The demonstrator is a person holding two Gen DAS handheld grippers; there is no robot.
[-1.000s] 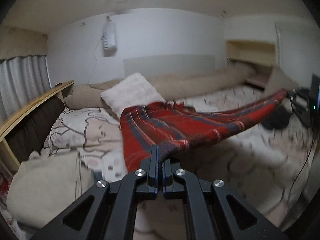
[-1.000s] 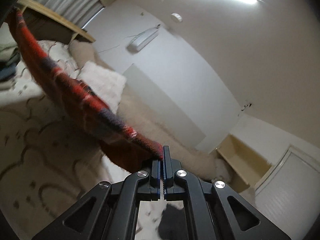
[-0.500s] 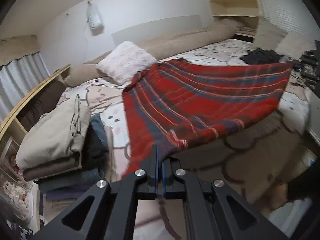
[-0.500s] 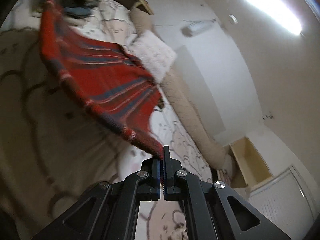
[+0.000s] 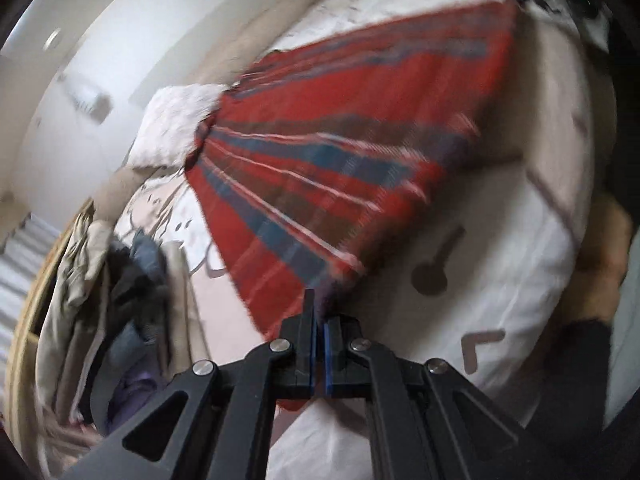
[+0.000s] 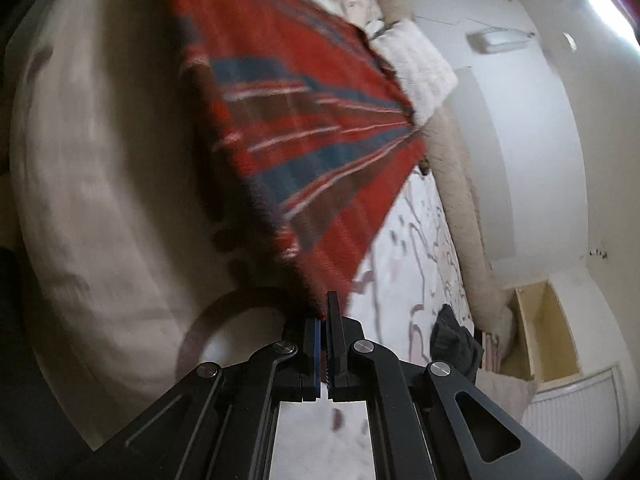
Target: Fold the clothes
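Observation:
A red plaid cloth with blue and white stripes (image 5: 320, 152) is spread low over the patterned bed cover (image 5: 500, 240). My left gripper (image 5: 319, 312) is shut on one near corner of it. My right gripper (image 6: 326, 312) is shut on the other near corner, and the cloth (image 6: 304, 112) stretches away from it toward a white fluffy pillow (image 6: 424, 68). Both views are blurred by motion. The cloth's far edge lies by the pillow (image 5: 176, 124).
A pile of folded beige and dark clothes (image 5: 100, 280) sits at the left of the bed by a wooden frame. A long beige bolster (image 6: 460, 200) runs along the wall. A dark garment (image 6: 452, 336) lies at the right. A person's arm (image 5: 600, 264) shows at the right edge.
Both grippers have swung down toward the bed with the cloth corners held. The cloth went from hanging stretched in the air to spread low over the bed cover.

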